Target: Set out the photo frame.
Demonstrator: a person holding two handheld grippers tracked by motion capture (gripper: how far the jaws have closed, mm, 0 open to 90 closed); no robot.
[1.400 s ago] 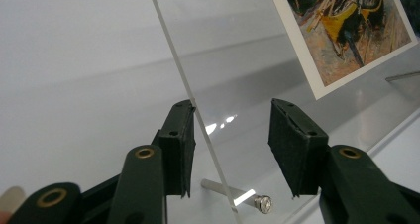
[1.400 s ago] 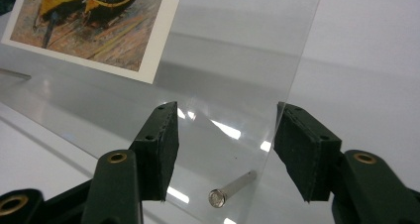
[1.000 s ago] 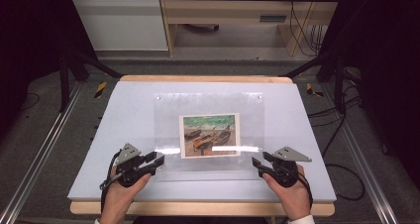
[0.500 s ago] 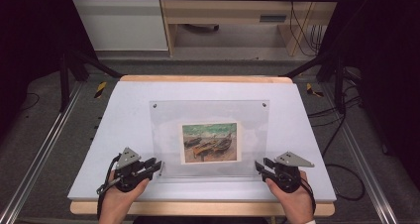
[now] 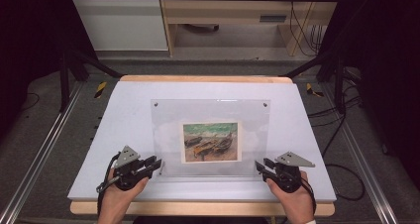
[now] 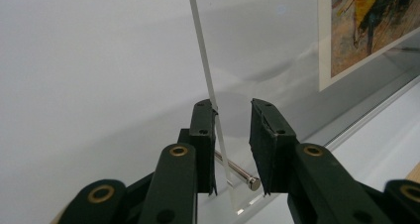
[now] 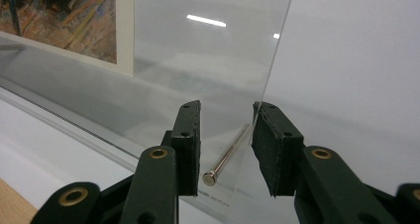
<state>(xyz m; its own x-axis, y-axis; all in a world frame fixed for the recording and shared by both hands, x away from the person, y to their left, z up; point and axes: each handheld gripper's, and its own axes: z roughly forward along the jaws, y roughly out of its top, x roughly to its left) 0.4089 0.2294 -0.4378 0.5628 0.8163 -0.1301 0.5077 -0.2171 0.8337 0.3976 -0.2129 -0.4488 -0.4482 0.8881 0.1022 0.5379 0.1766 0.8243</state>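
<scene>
Standing upright on the white bench (image 5: pixel 124 115), the clear acrylic frame (image 5: pixel 213 116) faces the person, with a small painted print (image 5: pixel 210 142) sandwiched low in its middle; the left claw (image 5: pixel 157 164) sits at the frame's lower left corner and the right claw (image 5: pixel 259 167) at its lower right corner, each held in a hand near the bench's front edge; seen from the left gripper view, the left claw (image 6: pixel 233 135) has its jaws apart, straddling the frame's thin side edge (image 6: pixel 205 75), which lies against one jaw, with a metal standoff pin (image 6: pixel 237 170) between them; in the right gripper view, the right claw (image 7: pixel 225 140) is likewise spread, the frame's edge (image 7: pixel 275 65) just touching one jaw, another pin (image 7: pixel 228 154) lying in the gap; neither claw is clamped on the panel.
</scene>
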